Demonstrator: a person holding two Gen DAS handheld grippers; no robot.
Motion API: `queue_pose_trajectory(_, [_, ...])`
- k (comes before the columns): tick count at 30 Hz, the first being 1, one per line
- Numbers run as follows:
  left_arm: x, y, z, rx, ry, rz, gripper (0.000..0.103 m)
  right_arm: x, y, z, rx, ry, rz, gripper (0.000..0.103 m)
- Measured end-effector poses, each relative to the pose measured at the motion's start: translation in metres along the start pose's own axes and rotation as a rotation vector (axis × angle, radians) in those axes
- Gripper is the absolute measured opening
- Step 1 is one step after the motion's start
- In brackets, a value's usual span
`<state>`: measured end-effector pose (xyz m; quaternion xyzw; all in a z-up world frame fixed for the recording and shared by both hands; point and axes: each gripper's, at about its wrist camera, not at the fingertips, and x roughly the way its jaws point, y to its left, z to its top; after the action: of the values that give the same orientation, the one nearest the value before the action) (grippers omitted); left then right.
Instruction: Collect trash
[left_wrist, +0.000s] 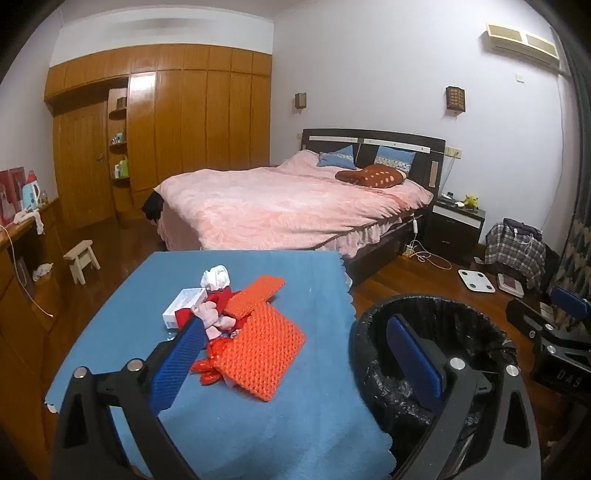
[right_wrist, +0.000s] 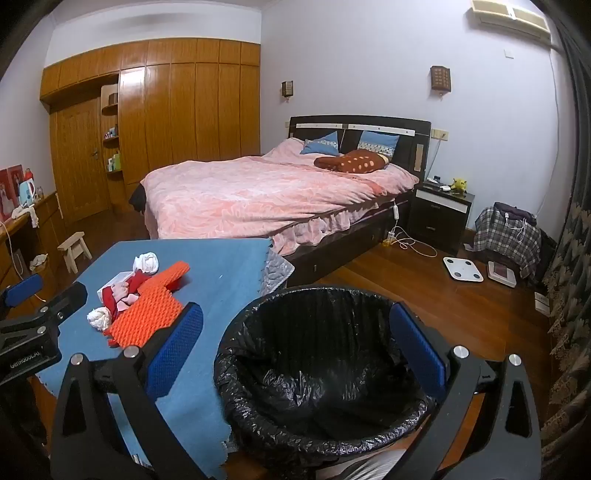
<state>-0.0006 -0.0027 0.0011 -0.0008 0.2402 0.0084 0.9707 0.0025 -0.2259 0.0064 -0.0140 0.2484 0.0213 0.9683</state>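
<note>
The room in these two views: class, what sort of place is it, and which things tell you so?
A home bedroom, most likely. A made bed with pillows stands against the wall, a bedside cabinet beside it, and a built-in wooden wardrobe fills the far wall.

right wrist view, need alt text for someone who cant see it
An open right gripper hangs over an empty bin lined with a black bag, beside a table under a blue cloth. A pile of trash, orange, red and white, lies on the cloth, with a pink bed behind.
</note>
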Motion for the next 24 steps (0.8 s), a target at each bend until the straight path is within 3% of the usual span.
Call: queue_pose_trajectory(24, [-0.0009,0.0007,0.0008,-0.011,-0.003,-0.003,0.097,0.0012,-0.0001,-0.0013,0.006,0.005,0.003,0.098])
